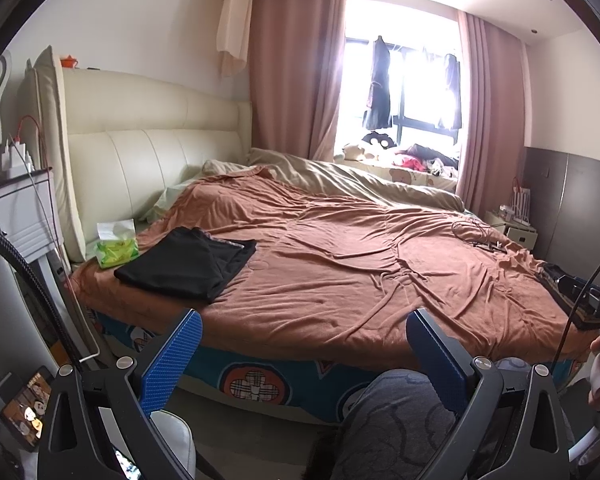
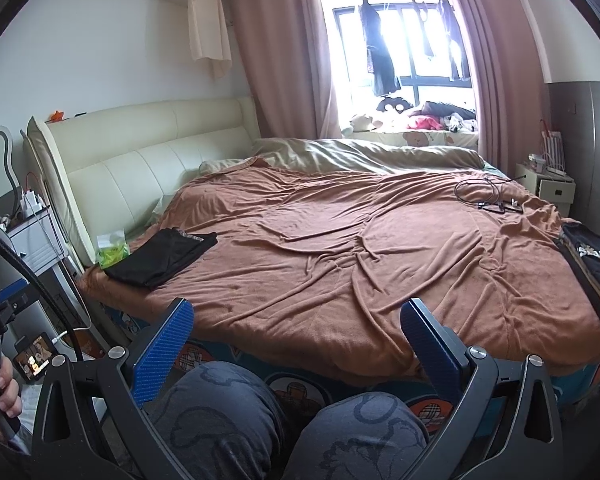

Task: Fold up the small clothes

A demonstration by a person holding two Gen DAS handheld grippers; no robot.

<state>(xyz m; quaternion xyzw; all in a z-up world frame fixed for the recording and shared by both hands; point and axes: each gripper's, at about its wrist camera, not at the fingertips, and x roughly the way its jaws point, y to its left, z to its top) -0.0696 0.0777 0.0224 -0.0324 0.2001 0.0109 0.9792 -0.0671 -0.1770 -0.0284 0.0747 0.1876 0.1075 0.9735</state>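
- Left gripper [image 1: 304,354]: blue-padded fingers spread wide, nothing between them; held low in front of the bed, above the person's knee [image 1: 396,412].
- Right gripper [image 2: 296,344]: fingers likewise spread wide and empty; held over both knees, pointing at the bed.
- Black folded garment [image 1: 184,262]: lies flat on the rust-brown blanket [image 1: 360,264] at the near left corner of the bed, touching or just beside a green tissue pack [image 1: 116,250]. Looks folded and set aside; judged done.
- Dark garment with pale print and striped edge [image 2: 592,268]: lies on the blanket at the right edge of the bed, well apart from both grippers. Whether it is folded or waiting cannot be told.
- Progress, as judged: at least one piece is finished; the middle of the blanket holds no garment; neither gripper grips cloth. If the right-hand piece is unfolded, it is what remains.
- Loose cable [image 2: 488,196]: coiled on the far right of the blanket, not part of the task.
- Right wrist view only: the printed garment in full, and the hand [image 2: 0,392] on the left gripper's handle.
- Left wrist view only: the right gripper's body at the right edge, covering most of that garment.
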